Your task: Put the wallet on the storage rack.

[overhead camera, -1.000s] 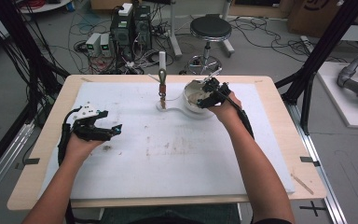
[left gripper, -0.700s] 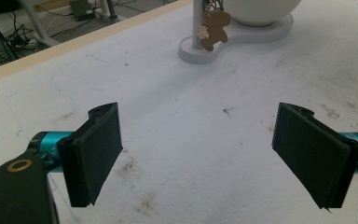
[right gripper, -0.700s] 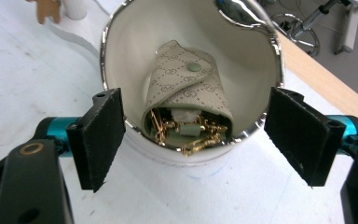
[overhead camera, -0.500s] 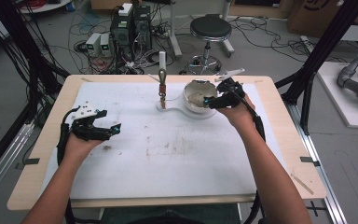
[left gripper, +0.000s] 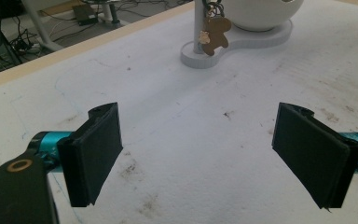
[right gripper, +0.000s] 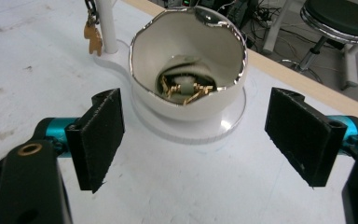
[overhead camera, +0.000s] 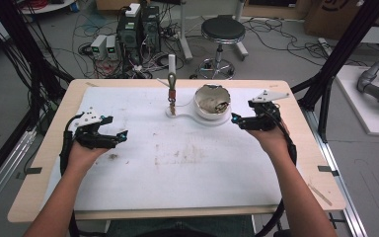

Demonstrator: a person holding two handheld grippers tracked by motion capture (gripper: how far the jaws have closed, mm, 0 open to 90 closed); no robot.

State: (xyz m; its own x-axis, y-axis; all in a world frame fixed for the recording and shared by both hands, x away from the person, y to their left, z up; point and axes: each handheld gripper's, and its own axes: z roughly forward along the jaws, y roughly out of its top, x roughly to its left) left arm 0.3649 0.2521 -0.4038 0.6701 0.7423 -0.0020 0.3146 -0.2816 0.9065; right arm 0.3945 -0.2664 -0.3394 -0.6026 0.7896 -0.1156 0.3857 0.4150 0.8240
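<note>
White ceramic bowl (right gripper: 189, 70) with a silver rim stands on its white base (overhead camera: 197, 120) at the far middle of the table (overhead camera: 321, 163). We hold the right gripper (right gripper: 193, 135) just before it, jaws wide apart, the bowl ahead between them but not touched. Gold trinkets (right gripper: 186, 88) lie inside. Our left gripper (left gripper: 198, 154) rests spread open over bare table, well apart from the post (overhead camera: 171, 84) with its gingerbread charm (left gripper: 214, 30).
</note>
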